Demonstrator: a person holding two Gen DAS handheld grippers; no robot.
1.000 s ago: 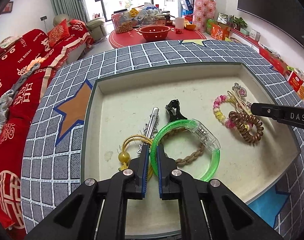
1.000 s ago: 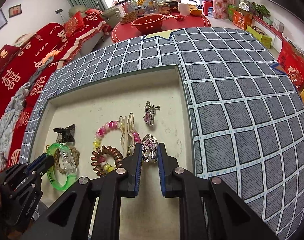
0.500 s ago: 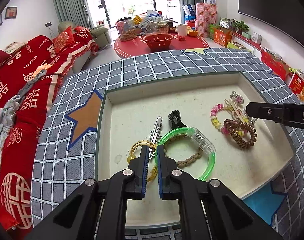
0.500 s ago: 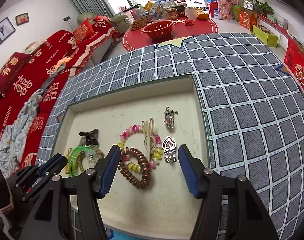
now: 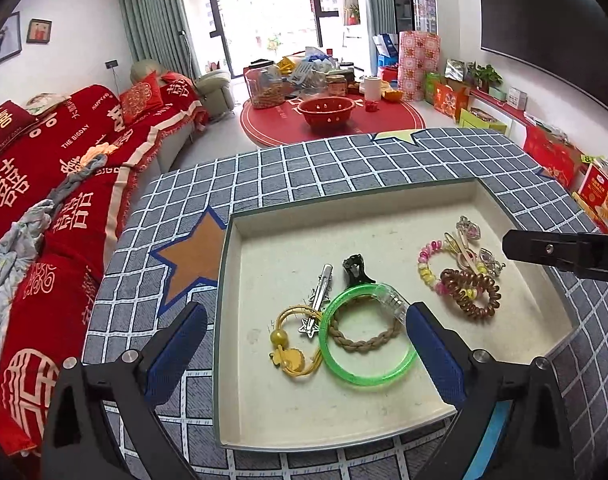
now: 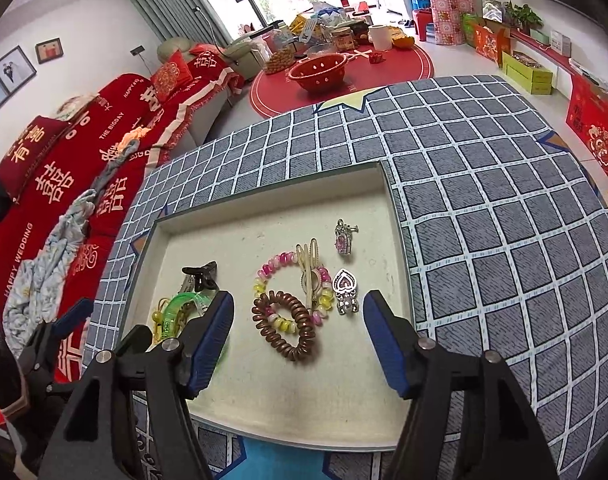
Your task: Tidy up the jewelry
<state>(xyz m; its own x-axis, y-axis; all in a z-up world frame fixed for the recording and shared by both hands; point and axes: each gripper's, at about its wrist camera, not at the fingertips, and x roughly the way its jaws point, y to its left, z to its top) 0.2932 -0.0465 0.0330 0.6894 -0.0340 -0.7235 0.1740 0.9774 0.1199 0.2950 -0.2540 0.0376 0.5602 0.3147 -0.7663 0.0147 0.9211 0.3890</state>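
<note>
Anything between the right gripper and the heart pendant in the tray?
Nothing visible. The right gripper has just been opening, empty; the heart pendant lies bare in the tray beside the beaded bracelet.

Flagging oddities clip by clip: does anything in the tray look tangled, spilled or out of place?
Nothing spilled; everything sits inside the tray. But pieces overlap: the green bangle lies over a braided band, and the brown coil tie crosses the bead bracelet.
</note>
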